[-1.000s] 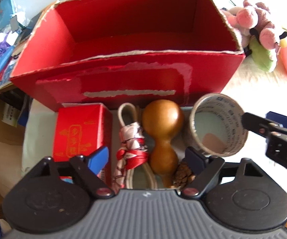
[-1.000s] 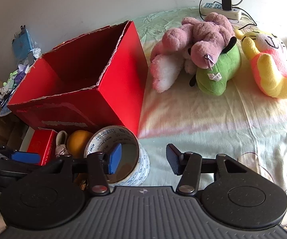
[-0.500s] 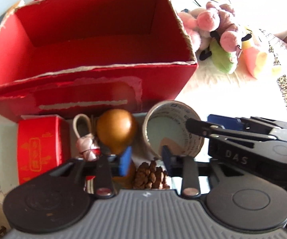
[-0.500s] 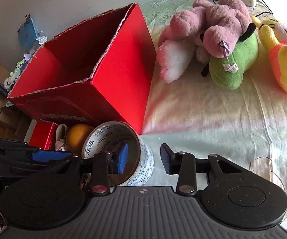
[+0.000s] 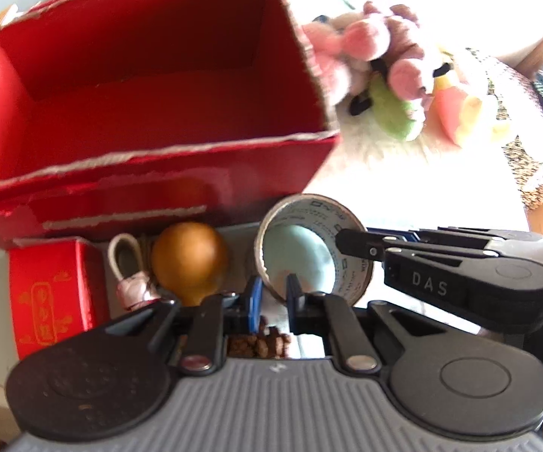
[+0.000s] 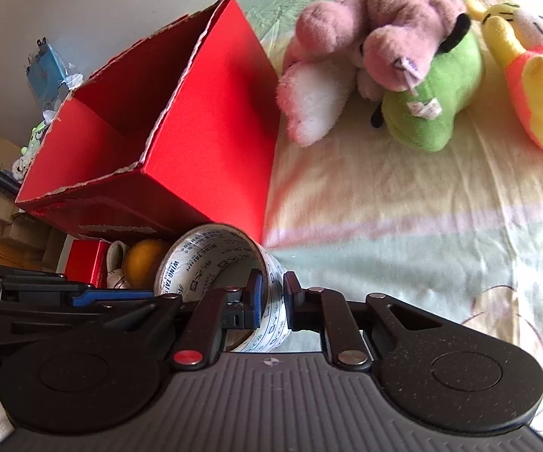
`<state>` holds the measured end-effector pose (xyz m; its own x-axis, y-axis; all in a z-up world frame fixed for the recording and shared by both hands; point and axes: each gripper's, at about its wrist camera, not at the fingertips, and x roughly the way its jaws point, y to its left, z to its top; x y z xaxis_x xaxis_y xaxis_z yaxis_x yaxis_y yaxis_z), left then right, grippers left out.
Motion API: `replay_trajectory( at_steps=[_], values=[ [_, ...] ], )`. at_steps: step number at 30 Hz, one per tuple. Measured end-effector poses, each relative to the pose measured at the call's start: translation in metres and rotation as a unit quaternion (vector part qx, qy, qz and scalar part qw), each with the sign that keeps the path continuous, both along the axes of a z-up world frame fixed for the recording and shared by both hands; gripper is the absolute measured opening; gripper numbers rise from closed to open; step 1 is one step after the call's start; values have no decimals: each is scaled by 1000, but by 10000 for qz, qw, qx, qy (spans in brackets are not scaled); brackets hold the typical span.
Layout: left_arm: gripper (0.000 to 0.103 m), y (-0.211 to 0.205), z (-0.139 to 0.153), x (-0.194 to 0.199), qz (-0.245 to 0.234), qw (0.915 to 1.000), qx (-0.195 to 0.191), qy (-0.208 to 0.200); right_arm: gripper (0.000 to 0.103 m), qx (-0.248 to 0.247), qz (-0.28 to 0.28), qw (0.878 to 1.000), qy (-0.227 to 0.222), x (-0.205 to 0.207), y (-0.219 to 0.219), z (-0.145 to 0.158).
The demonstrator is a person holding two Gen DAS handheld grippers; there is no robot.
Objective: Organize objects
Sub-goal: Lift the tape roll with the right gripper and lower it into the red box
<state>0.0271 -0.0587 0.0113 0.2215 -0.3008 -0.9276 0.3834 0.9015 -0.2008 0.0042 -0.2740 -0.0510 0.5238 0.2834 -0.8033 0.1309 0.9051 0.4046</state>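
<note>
My left gripper [image 5: 272, 297] points steeply down with its jaws nearly together on a brown pine cone [image 5: 256, 342], which shows only just under the tips. Beside it stands a roll of printed packing tape [image 5: 309, 218]. In the right wrist view my right gripper [image 6: 273, 293] is shut on the near wall of that tape roll [image 6: 203, 256]. Behind both stands an open, empty red cardboard box [image 5: 158, 158], also in the right wrist view [image 6: 196, 132].
Left of the tape lie an orange-brown gourd [image 5: 188, 260], a rope loop with a cloth bundle [image 5: 132, 286] and a small red carton [image 5: 49, 293]. Pink and green plush toys [image 6: 403, 56] and a yellow one [image 6: 535, 86] lie on the bedsheet [image 6: 384, 207] to the right.
Both grippers went from wide open to shut. The left one shifted right from the gourd to the pine cone. The right one closed on the tape roll's wall without moving away.
</note>
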Motion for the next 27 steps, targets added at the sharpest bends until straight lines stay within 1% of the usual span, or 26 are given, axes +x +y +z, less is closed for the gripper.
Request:
replay_trajectory(
  at_steps=[5, 9, 11, 13, 14, 17, 19, 20, 23, 27],
  values=[
    [8, -18, 19, -11, -514, 9980, -165, -324, 12, -313, -282, 9987, -283, -23, -24, 18],
    [8, -38, 27, -15, -872, 9947, -334, -436, 13, -556, -554, 9952, -581, -38, -43, 35],
    [8, -57, 37, -14, -988, 9925, -431, -579, 13, -667, -660, 9926, -773, -35, -44, 47],
    [8, -72, 46, -12, -1112, 9891, -530, -802, 13, -672, -798, 9897, -978, -35, -48, 59],
    [8, -77, 50, -10, -1158, 9881, -548, -849, 14, -661, -849, 9882, -1089, -36, -52, 65],
    [8, -90, 66, -2, -1150, 9842, -637, -1183, 15, -761, -887, 9821, -1476, -31, -49, 84],
    [8, -91, 78, 4, -1054, 9825, -710, -1364, 15, -799, -842, 9791, -1669, -17, -39, 98],
    [8, -82, 86, 3, -1035, 9815, -733, -1431, 15, -804, -796, 9779, -1759, -10, -34, 103],
    [8, -67, 101, 17, -920, 9789, -737, -1669, 16, -818, -604, 9756, -1946, 15, -17, 117],
    [7, -22, 120, 37, -685, 9773, -921, -1784, 16, -775, -342, 9767, -1974, 47, 12, 129]
  ],
)
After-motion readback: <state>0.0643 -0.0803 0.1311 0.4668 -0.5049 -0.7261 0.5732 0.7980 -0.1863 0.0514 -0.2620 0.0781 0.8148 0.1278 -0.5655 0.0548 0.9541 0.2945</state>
